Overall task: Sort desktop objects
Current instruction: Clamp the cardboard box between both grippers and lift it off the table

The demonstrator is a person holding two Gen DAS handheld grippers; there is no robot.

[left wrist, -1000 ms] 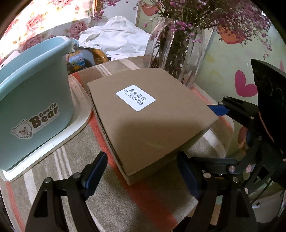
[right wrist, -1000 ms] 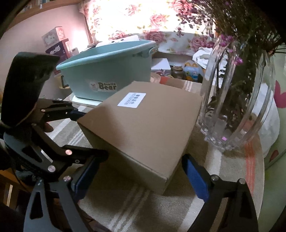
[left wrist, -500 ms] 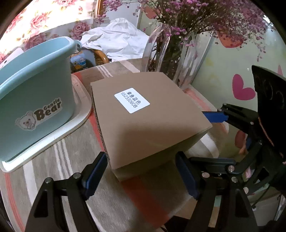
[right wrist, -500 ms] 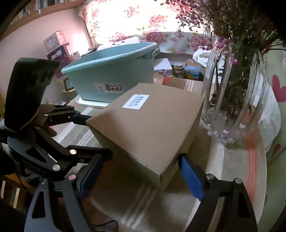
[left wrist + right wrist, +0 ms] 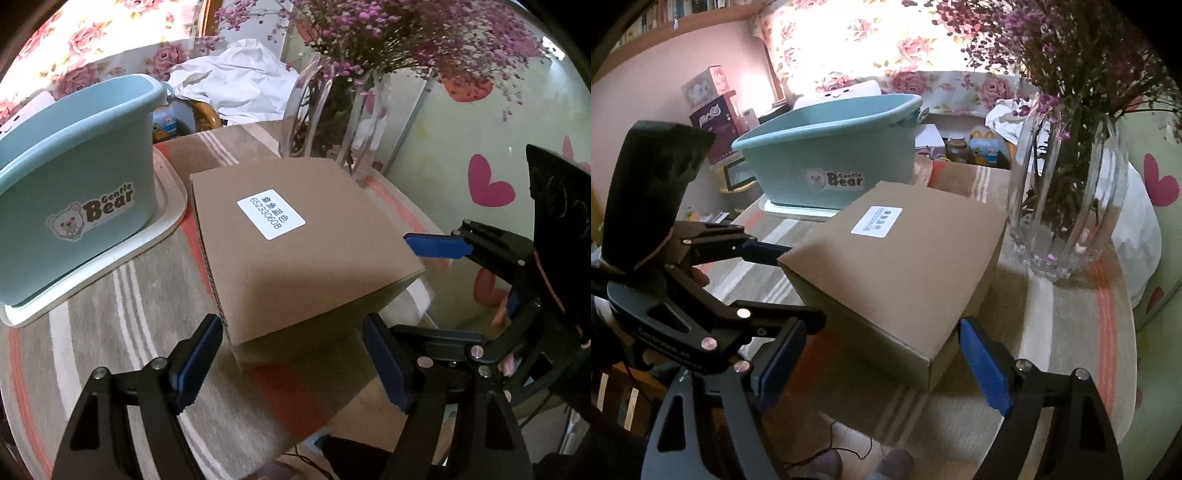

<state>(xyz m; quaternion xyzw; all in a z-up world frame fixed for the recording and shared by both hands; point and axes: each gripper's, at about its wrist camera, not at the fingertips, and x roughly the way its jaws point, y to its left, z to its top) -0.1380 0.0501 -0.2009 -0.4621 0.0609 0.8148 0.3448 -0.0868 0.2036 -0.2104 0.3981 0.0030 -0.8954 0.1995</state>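
A brown cardboard box (image 5: 295, 251) with a white label lies flat on the striped tablecloth; the right wrist view shows the same box (image 5: 905, 266). My left gripper (image 5: 291, 362) is open just short of the box's near corner, touching nothing. My right gripper (image 5: 882, 365) is also open, with the box's other near corner just beyond its tips and no pad on it. Each view catches the other gripper beside the box: a blue pad (image 5: 436, 245) at the box's right edge, and a blue pad (image 5: 764, 253) at its left edge.
A teal "Gentle Bear" tub (image 5: 74, 177) stands on a white tray (image 5: 162, 236) left of the box. A tall glass vase (image 5: 1067, 192) of purple flowers stands close behind the box on the right. The round table's edge (image 5: 295, 435) runs just under the grippers.
Both grippers have drawn back and slightly up from the box, so its near corners no longer sit between the fingers. The box has stayed on the table.
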